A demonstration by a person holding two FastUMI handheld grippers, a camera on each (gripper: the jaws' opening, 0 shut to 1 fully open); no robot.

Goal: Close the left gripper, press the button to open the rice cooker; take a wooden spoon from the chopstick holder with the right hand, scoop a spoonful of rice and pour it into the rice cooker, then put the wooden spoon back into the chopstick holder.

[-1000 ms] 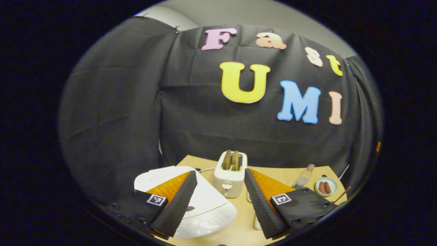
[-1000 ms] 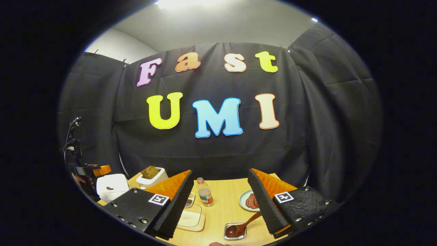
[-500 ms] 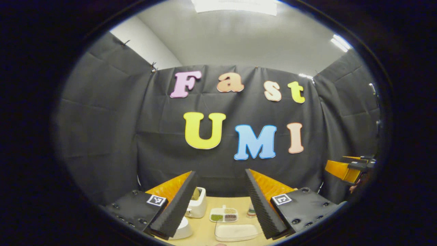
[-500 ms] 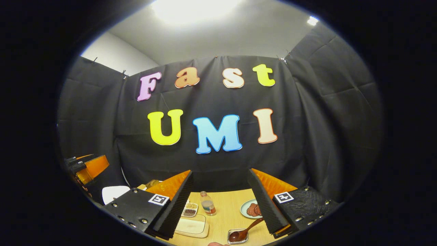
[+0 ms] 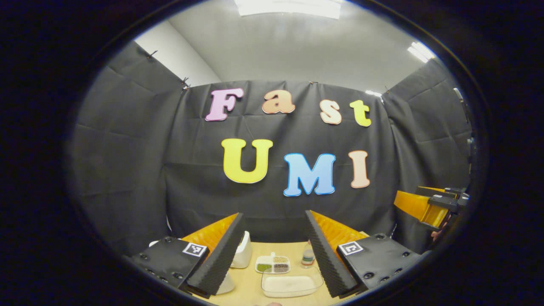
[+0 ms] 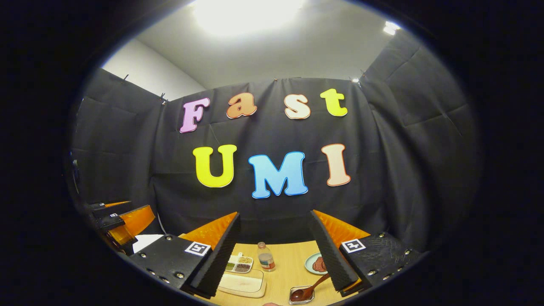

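Left gripper view
Left gripper: jaws standing wide, holding nothing, hanging above the near edge of the table.
Rice cooker: a white sliver peeking out beside the left finger, at the table's left side.
Toaster: sitting white behind that finger, farther back on the table.
Rice tray: lying between the fingers near the front edge, filled with white rice.
Divided dish: sitting just behind the rice tray, holding grains in its compartments.
Bottle: standing beside the divided dish.
Right gripper: showing at the far right, raised; jaw state cannot be told here.

Right gripper view
Right gripper: jaws spreading wide, empty, hovering above the table.
Wooden spoon: resting with its bowl in the chopstick holder at the front edge, its handle leaning toward the right finger.
Plate: sitting behind the spoon, carrying brown food.
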